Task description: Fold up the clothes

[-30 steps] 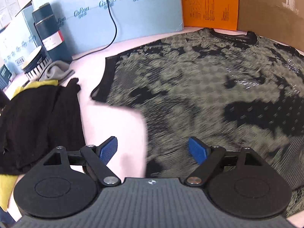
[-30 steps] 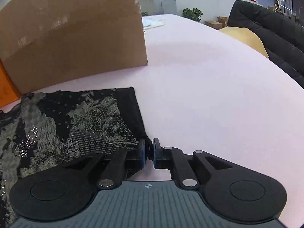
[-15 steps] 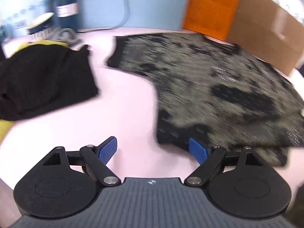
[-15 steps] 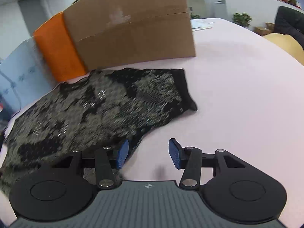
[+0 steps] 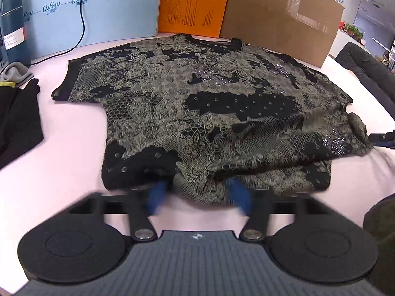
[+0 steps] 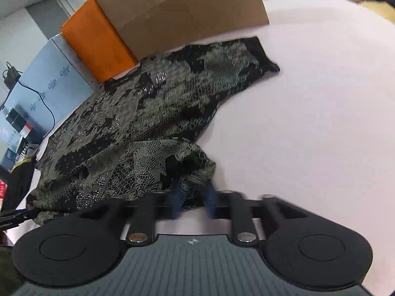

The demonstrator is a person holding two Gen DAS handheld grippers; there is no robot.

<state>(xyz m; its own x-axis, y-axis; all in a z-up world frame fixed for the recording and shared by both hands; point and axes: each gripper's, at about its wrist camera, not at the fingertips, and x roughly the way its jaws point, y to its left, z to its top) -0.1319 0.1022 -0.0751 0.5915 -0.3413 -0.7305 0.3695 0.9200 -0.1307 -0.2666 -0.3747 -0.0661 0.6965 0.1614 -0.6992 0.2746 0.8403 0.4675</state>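
A black and beige lace-patterned top [image 5: 197, 103] lies spread on the pink table, its near hem bunched. My left gripper [image 5: 197, 194] is open, its blurred blue pads either side of a fold of the hem. In the right wrist view the top [image 6: 153, 113] lies to the left, with a bunched corner at my right gripper [image 6: 192, 199]. Its blue pads are blurred, a small gap apart, with fabric between them. The right gripper also shows at the right edge of the left wrist view [image 5: 385, 140].
A cardboard box [image 5: 284, 14], an orange box [image 5: 195, 2] and a light blue panel [image 5: 86, 12] stand along the back. A black garment [image 5: 17, 120], a grey cloth and a dark flask [image 5: 12, 24] are at the left. A dark sofa [image 5: 370, 74] lies beyond the table's right edge.
Both grippers moved back to the near hem. The right gripper let go of the sleeve, opened, and now closes around a bunched corner. The left gripper's pads have narrowed around the hem.
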